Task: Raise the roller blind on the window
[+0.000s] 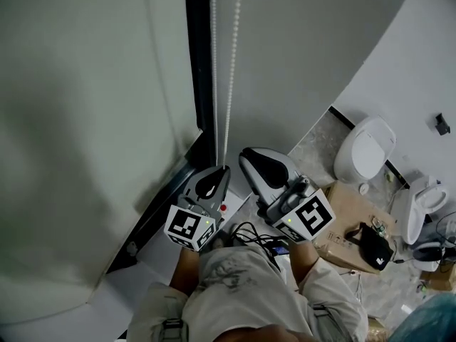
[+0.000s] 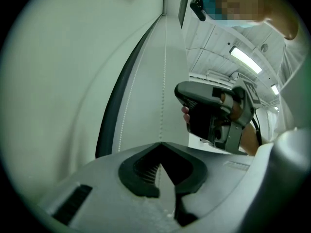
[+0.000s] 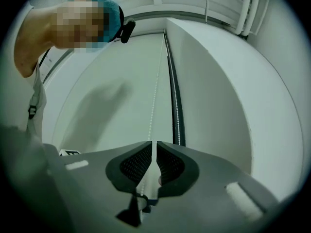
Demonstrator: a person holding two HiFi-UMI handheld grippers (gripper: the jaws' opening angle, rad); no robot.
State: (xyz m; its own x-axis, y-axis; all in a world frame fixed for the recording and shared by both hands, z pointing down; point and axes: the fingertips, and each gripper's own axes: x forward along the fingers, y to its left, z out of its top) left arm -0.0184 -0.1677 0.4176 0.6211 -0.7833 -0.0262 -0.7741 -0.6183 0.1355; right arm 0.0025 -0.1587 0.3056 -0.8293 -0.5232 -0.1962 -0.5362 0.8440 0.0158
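The pale roller blind [image 1: 85, 120] covers the window at the left, beside a black frame [image 1: 196, 63]. Two strands of white bead chain [image 1: 229, 84] hang down next to the frame. My left gripper [image 1: 222, 171] is at the chain's lower end, its tips closed on the chain [image 2: 165, 81]. In the left gripper view its jaws [image 2: 161, 144] meet at a point where the chain enters. My right gripper [image 1: 249, 159] hovers just right of the chain, apart from it. Its jaws [image 3: 154, 144] stand nearly together with only a thin slit, and the chain [image 3: 154, 91] shows farther off, in line with it.
Below are a white sill [image 1: 142, 276] and black cables [image 1: 256, 237] on the floor. To the right stand a white toilet [image 1: 365, 148], a cardboard box [image 1: 349, 226] with a black device [image 1: 370, 246] on it, and another white fixture [image 1: 424, 205].
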